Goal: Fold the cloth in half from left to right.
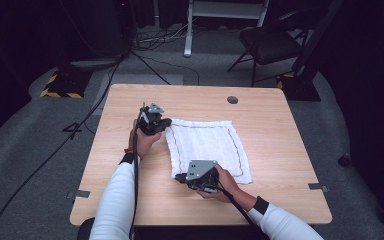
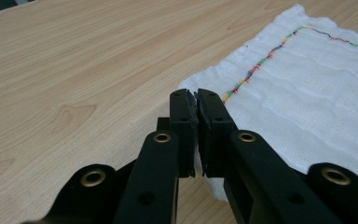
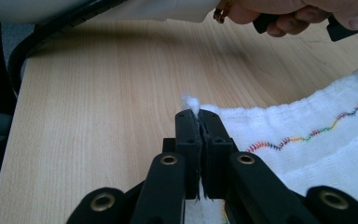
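A white cloth (image 1: 207,145) with a line of coloured stitching near its hem lies flat on the wooden table (image 1: 280,125). My left gripper (image 1: 167,122) sits at the cloth's far left corner. In the left gripper view its jaws (image 2: 196,95) are pressed together with the corner of the cloth (image 2: 307,70) pinched between them. My right gripper (image 1: 180,177) is at the near left corner. In the right gripper view it (image 3: 198,114) is shut on the cloth (image 3: 317,154), and a white tuft pokes out above the tips. The other hand (image 3: 298,11) shows farther off.
A round grommet hole (image 1: 232,99) sits near the table's far edge. Bare wood lies left and right of the cloth. On the carpet beyond stand a dark chair (image 1: 270,42), a yellow-and-black striped base (image 1: 62,85) and loose cables (image 1: 95,105).
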Demonstrator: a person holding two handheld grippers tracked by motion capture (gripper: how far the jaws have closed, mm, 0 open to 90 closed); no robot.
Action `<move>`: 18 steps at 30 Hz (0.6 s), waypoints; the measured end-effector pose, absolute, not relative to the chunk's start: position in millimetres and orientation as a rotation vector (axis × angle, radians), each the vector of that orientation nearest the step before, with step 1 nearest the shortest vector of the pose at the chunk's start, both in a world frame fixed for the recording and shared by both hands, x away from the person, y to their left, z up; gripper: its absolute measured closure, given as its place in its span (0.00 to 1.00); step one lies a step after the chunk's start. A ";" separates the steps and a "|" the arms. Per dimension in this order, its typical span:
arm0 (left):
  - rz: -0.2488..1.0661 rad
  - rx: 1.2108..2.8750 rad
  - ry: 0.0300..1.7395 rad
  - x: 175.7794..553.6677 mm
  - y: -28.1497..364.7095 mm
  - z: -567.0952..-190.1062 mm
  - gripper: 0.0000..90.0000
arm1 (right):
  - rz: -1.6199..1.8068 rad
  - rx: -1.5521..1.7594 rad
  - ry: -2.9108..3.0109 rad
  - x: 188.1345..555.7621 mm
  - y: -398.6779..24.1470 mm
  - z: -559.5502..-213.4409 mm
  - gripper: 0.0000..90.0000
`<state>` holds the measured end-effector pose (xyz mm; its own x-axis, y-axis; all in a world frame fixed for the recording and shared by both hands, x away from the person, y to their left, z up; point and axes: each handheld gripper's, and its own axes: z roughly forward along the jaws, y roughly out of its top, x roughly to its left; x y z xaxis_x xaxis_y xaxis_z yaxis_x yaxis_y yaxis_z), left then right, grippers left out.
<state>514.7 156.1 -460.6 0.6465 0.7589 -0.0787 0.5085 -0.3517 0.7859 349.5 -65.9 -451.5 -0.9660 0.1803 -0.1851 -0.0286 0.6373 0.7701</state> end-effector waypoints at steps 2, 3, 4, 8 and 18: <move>0.389 2.027 0.987 513.7 158.4 -458.2 0.95 | 1.253 0.133 2.604 349.4 -65.1 -448.4 0.98; 0.389 2.018 0.990 513.5 160.1 -457.2 0.95 | 1.256 0.128 2.600 348.7 -64.2 -446.8 0.98; 0.389 2.015 0.990 513.2 161.7 -456.1 0.95 | 1.260 0.124 2.593 347.9 -63.1 -445.4 0.98; 0.389 1.986 0.992 512.5 168.3 -452.5 0.95 | 1.277 0.123 2.574 348.1 -60.2 -441.1 0.98; 0.414 1.990 0.977 514.0 163.8 -447.4 0.95 | 1.287 0.145 2.558 349.5 -63.7 -437.6 0.98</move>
<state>514.0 163.8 -447.4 0.6385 0.7663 -0.0717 0.4821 -0.3256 0.8134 349.5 -63.7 -437.6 -0.9575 0.2101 -0.1976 -0.0335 0.5994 0.7997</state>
